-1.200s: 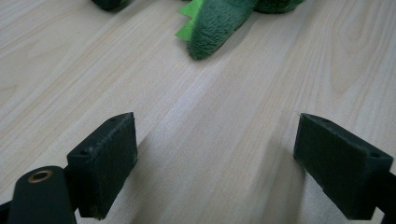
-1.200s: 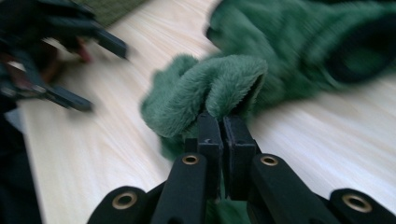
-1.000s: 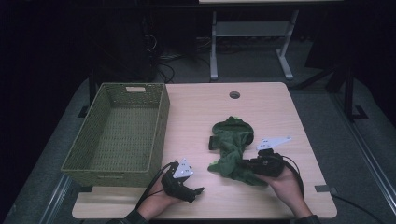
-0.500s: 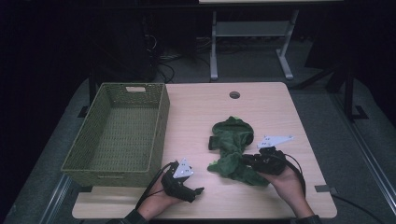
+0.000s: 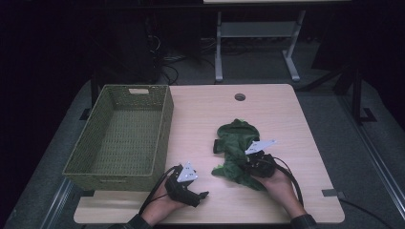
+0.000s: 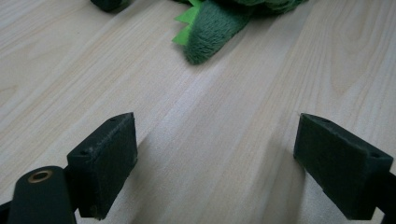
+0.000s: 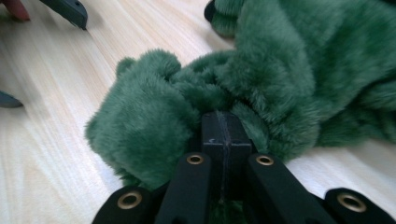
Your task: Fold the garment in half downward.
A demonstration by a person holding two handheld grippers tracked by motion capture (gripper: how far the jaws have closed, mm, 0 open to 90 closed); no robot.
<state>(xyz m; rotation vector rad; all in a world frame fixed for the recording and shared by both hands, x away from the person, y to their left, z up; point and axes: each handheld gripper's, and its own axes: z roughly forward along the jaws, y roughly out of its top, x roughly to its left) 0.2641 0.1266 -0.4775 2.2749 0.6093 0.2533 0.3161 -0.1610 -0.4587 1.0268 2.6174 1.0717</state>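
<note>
A: What is on the far left?

B: A green woven basket (image 5: 119, 138) sits on the table (image 5: 286, 114). It is just to the left of the left hand-held gripper (image 5: 203, 194) and a bit past it.

A: What is that left hand-held gripper doing?

B: It rests low on the table, in the same spot as a second ago. Its two black pads (image 6: 105, 158) are wide apart, with just bare wood between them.

A: Where is the fuzzy green toy (image 5: 236, 152)?

B: It lies on the table, to the right of the left hand-held gripper. Its near end is bunched up right at the tip of the right hand-held gripper (image 5: 243, 167).

A: And the right hand-held gripper?

B: Its pads are pressed together on a pinch of the green fur (image 7: 154, 121). They have just squeezed a bit tighter. A second ago the right hand sat a little more to the right; now it has pushed left, deeper into the toy.
</note>
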